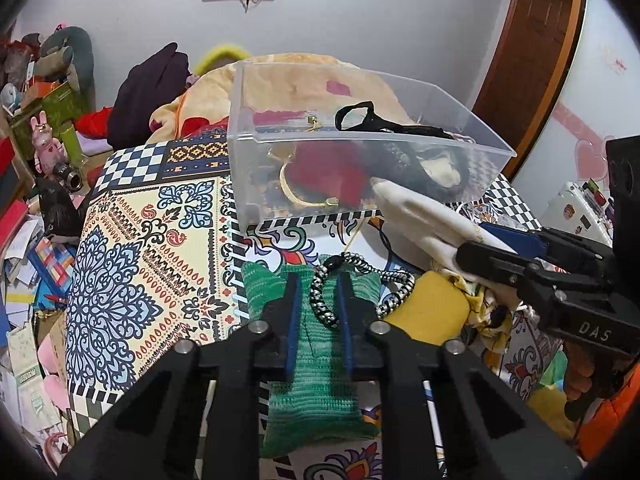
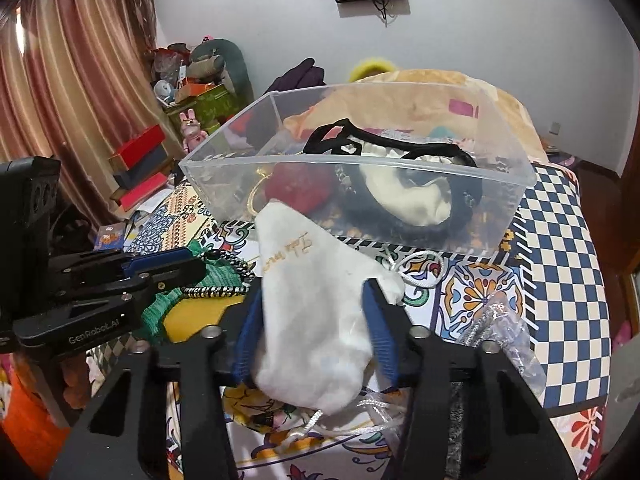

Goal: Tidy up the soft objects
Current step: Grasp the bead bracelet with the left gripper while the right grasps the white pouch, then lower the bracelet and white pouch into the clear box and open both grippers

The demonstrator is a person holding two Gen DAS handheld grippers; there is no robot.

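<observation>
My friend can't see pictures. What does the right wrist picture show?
The right gripper holds a white cloth pouch between its blue fingers, raised in front of a clear plastic box that already contains red, black and cream soft things. The box stands on a patterned cloth, and the left gripper reaches in from the left.

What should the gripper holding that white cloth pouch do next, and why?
Probably carry the white cloth drawstring pouch, clamped in the right gripper, forward and up over the near rim of the clear plastic bin. The pouch tip sits just short of that wall, and other soft items already lie inside.
</observation>
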